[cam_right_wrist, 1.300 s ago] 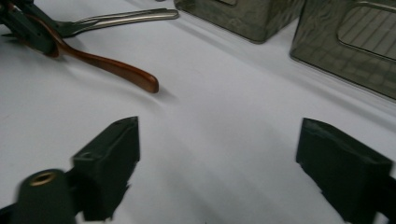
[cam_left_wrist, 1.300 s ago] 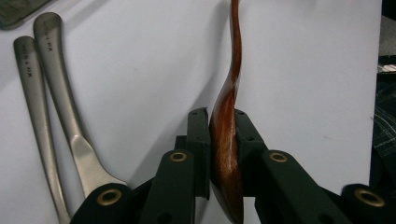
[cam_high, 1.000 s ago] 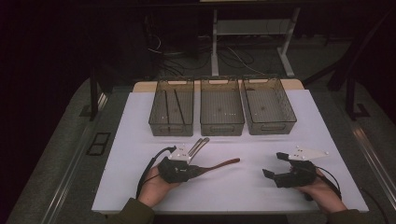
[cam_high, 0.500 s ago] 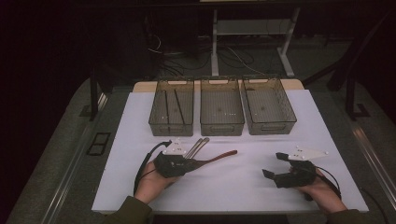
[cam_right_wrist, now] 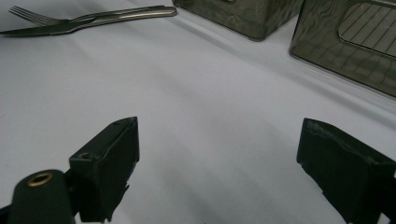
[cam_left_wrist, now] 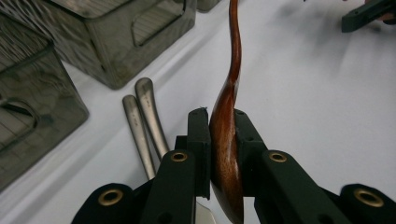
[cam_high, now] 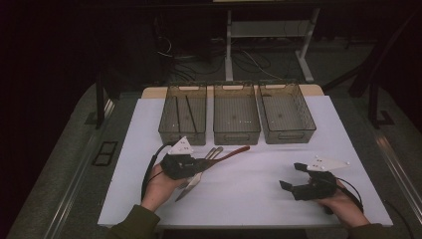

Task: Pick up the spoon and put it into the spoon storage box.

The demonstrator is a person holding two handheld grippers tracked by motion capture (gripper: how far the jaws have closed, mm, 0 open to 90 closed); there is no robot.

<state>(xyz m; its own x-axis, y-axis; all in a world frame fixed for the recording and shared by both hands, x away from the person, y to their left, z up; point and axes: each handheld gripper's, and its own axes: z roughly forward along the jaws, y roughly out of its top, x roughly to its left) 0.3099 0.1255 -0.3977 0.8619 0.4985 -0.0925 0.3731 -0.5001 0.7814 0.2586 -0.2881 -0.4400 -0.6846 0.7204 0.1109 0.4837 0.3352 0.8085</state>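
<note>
Wooden spoon (cam_left_wrist: 229,116): light, stiff, slick | your left gripper (cam_left_wrist: 219,135) clamps its bowl | right gripper (cam_right_wrist: 219,163) gapes empty

Dim room: white-topped table (cam_high: 259,199) at centre; white desk frame (cam_high: 268,35) at 12 o'clock; cables (cam_high: 249,62) on grey floor (cam_high: 59,169).

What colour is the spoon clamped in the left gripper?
The glossy wooden spoon in the left gripper is reddish-brown, clearest in the left gripper view.
</note>
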